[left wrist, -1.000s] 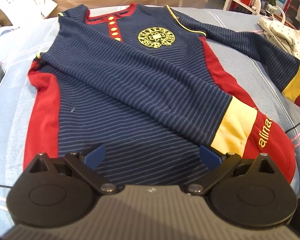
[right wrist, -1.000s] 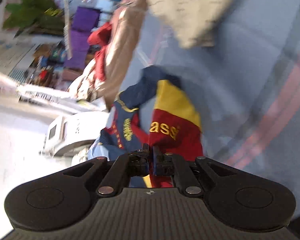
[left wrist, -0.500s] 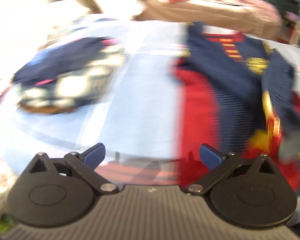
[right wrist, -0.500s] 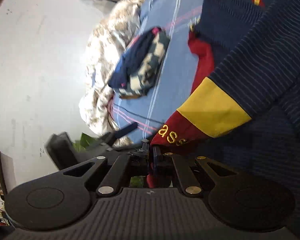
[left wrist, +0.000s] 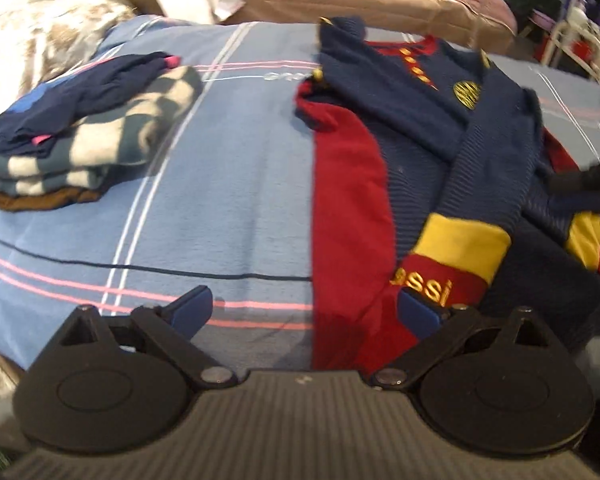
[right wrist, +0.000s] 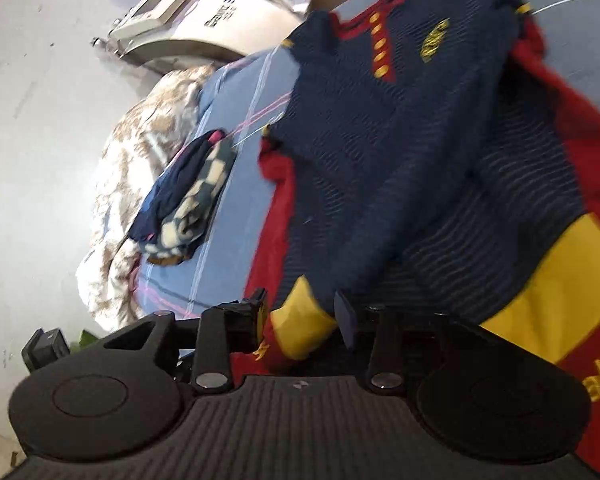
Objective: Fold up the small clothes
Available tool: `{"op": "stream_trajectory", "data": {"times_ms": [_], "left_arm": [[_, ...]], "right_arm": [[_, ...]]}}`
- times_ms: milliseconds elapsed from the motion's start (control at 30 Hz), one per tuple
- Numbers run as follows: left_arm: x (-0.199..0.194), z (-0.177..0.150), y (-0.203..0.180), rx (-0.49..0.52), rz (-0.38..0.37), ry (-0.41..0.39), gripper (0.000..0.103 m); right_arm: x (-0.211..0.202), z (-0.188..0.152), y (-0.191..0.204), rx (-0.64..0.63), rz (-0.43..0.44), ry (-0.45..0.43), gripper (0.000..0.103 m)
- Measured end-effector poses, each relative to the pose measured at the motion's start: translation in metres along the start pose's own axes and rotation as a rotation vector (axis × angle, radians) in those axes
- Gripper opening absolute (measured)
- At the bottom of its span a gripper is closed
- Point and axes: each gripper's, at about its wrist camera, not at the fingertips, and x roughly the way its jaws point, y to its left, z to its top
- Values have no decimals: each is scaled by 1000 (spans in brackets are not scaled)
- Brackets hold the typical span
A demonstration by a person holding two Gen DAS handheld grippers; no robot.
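— Both sleeves now cross the jersey [left wrist: 416, 152] at frame right on the bedsheet [left wrist: 228, 184]; right gripper [right wrist: 302, 314] has let go, jaws parted around the cuff [right wrist: 300, 332].

— Left gripper [left wrist: 304, 312]?

— Wide open, empty, lower centre.

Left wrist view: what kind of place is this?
Probably a lived-in home or storeroom: a striped blue bedsheet as work surface, a pile of folded clothes beside the navy jersey, and cluttered racks behind.

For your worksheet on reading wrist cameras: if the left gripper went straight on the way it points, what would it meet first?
Probably the shirt's red side panel, directly ahead of the open left gripper; depth is uncertain.
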Motion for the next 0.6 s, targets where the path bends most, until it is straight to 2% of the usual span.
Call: {"op": "stream_trajectory", "data": {"times_ms": [100, 167, 267, 333, 367, 400, 433, 500, 600], "left_arm": [[8, -6, -10, 66, -4, 23, 82], [12, -6, -12, 63, -44, 50, 65], [7, -5, -12, 26, -121, 42, 64], [9, -5, -17, 54, -117, 47, 64], [12, -6, -19, 63, -113, 59, 61], [17, -7, -20, 64, -119, 73, 55], [19, -8, -21, 56, -137, 83, 38], [17, -8, -25, 52, -141, 78, 33], [15, -6, -32, 90, -127, 77, 19]], "right_arm": [[-19, 4, -27, 68, -37, -61, 70], [-26, 4, -39, 97, -55, -77, 70], [-24, 2, -47, 132, -76, -91, 70], [-21, -1, -48, 146, -70, -93, 72], [-24, -2, -51, 152, -66, -90, 74], [-22, -4, -51, 158, -63, -85, 74], [-20, -5, -52, 162, -61, -81, 74], [-20, -6, -52, 162, -56, -69, 74], [-21, -4, -50, 151, -52, -72, 78]]}}
